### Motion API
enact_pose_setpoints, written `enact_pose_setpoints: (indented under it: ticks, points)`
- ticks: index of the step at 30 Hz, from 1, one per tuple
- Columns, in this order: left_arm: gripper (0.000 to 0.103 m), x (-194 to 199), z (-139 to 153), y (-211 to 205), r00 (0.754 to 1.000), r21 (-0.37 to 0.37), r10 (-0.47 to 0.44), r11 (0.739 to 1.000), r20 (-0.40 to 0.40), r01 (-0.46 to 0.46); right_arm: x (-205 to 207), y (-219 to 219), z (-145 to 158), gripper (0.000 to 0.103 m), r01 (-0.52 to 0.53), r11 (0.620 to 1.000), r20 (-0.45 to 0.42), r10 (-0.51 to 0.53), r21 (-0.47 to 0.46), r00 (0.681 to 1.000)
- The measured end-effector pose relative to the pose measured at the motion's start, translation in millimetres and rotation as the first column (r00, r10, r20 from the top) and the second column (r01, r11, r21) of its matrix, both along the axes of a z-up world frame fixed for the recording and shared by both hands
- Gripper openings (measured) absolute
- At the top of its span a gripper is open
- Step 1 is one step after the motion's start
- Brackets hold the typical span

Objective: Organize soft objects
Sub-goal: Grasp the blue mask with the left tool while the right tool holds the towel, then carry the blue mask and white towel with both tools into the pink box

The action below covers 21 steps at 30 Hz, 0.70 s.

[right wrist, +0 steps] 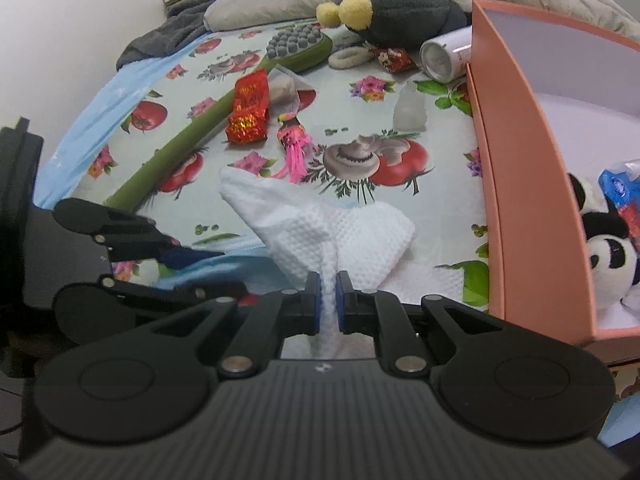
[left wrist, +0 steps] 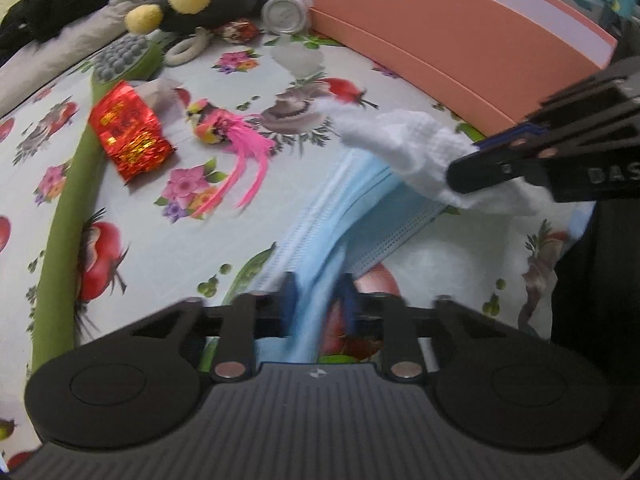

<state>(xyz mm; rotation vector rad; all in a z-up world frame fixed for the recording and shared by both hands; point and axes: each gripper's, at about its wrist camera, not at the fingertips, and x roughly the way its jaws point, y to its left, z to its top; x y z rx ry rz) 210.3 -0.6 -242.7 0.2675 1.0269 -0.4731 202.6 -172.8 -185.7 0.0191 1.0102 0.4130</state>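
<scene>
pink box (right wrist: 520,184): rigid open bin, panda plush inside; landmark.
face masks (left wrist: 352,216): light, floppy blue stack left of the box; left gripper (left wrist: 316,300) clenched on one edge.
white cloth (right wrist: 320,224): limp, weightless, just beside the box; right gripper (right wrist: 328,300) clamped on its bunched middle, likely secure.

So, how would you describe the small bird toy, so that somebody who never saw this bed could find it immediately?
Start from the big pink box standing on the fruit-printed sheet. Left of it lies a long green massage stick with a shiny red packet resting against it. The bird toy lies just right of that packet, the only thing with bright pink tail feathers.
</scene>
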Motion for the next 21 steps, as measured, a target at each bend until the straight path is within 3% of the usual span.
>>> enact_pose_setpoints:
  ticks: [1,6,10,16,21]
  points:
    - [0.007,-1,1,1,1.0,-0.003,0.01,1.0,-0.002,-0.01,-1,0,3,0.011,0.002,1.0,0.006,-0.002,0.003,1.0]
    - [0.004,-8,5,9,0.991,-0.045,0.129,0.99,-0.024,-0.13,-6,-3,14,0.011,0.017,1.0,0.035,-0.017,0.006,0.999]
    - [0.004,-23,12,18,0.967,-0.111,0.249,0.961,-0.051,-0.254,-11,-4,24,0.011,0.025,1.0,0.057,-0.026,0.008,0.998]
    - [0.004,-47,36,28,0.902,-0.216,0.425,0.877,-0.072,-0.43,-24,-6,43,0.011,0.03,0.999,0.102,-0.031,0.014,0.994]
    - [0.004,-63,64,35,0.856,-0.307,0.511,0.804,-0.078,-0.509,-38,-8,57,0.011,0.037,0.999,0.126,-0.041,0.029,0.991]
